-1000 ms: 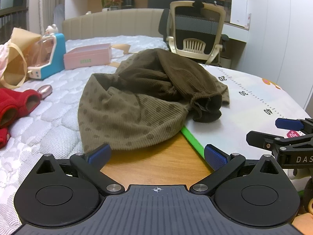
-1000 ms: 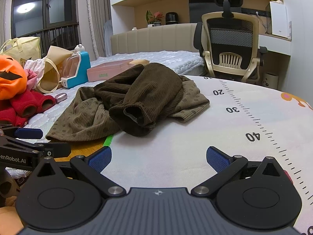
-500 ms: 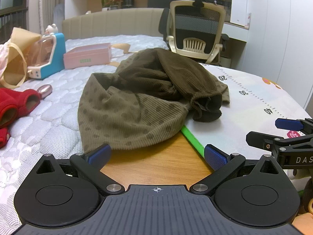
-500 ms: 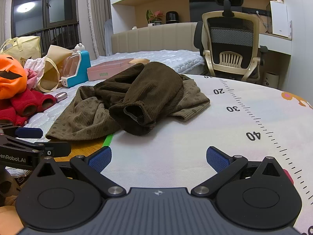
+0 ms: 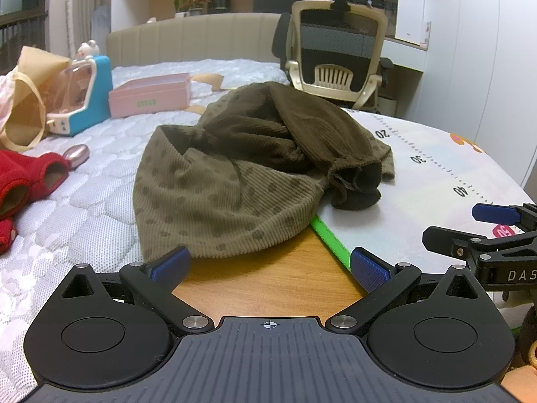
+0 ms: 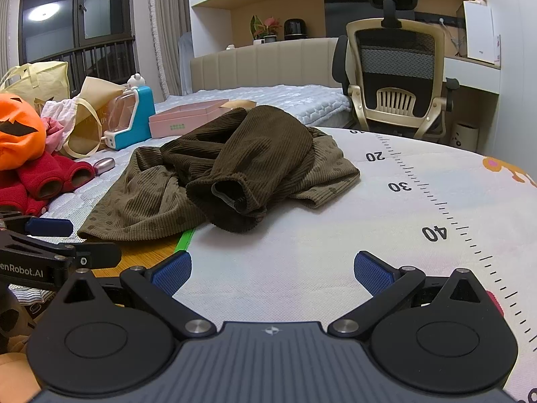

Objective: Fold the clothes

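A crumpled olive-brown corduroy garment (image 5: 255,168) with dark dots lies on the bed, a darker sleeve cuff (image 5: 355,184) bunched at its right. The right wrist view shows the same garment (image 6: 235,171) ahead and slightly left. My left gripper (image 5: 268,267) is open, hovering just short of the garment's near hem above a wooden board (image 5: 265,282). My right gripper (image 6: 272,270) is open over the white ruler-printed mat (image 6: 386,221), a short way before the cuff. Each gripper also shows at the edge of the other's view. Nothing is held.
Left of the garment lie red clothes (image 5: 23,181), a blue toy case (image 5: 84,97), a pink box (image 5: 151,97), paper bags and an orange pumpkin plush (image 6: 16,134). An office chair (image 6: 399,80) stands beyond the bed. A green strip (image 5: 329,245) edges the mat.
Both grippers have crept slightly closer to the garment; otherwise nothing has visibly changed.
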`<action>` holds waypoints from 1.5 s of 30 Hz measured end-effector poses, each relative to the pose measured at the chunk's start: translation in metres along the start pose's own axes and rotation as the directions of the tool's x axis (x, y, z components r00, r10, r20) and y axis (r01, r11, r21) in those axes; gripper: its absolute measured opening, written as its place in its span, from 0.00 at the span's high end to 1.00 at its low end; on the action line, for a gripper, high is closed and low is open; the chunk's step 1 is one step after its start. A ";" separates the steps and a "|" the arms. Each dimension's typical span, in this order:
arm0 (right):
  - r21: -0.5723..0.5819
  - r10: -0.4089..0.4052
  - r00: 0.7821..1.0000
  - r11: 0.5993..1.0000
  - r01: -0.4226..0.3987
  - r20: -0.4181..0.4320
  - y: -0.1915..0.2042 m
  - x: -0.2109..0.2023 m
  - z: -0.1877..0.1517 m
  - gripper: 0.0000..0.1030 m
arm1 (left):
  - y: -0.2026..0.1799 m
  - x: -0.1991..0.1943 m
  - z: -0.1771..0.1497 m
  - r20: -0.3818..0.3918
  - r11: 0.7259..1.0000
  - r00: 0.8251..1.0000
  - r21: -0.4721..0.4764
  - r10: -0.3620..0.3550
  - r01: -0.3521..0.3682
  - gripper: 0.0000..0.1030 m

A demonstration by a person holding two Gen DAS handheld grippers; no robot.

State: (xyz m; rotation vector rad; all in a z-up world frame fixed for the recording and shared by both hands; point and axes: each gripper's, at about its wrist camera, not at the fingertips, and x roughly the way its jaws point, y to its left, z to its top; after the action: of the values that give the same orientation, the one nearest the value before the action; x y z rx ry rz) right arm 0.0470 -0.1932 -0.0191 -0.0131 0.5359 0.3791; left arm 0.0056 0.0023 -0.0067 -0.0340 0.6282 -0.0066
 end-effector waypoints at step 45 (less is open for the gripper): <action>0.083 0.159 0.965 0.986 -0.145 -0.208 -0.076 0.303 0.172 0.48 | 0.141 0.245 0.154 -0.156 0.875 0.894 -0.331 -0.419 0.353 0.00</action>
State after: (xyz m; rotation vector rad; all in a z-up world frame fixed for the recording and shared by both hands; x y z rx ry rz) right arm 0.3993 -0.1395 -0.0292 0.0528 0.7651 0.5131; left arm 0.2941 0.1435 -0.0309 -0.4570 0.8362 -0.3126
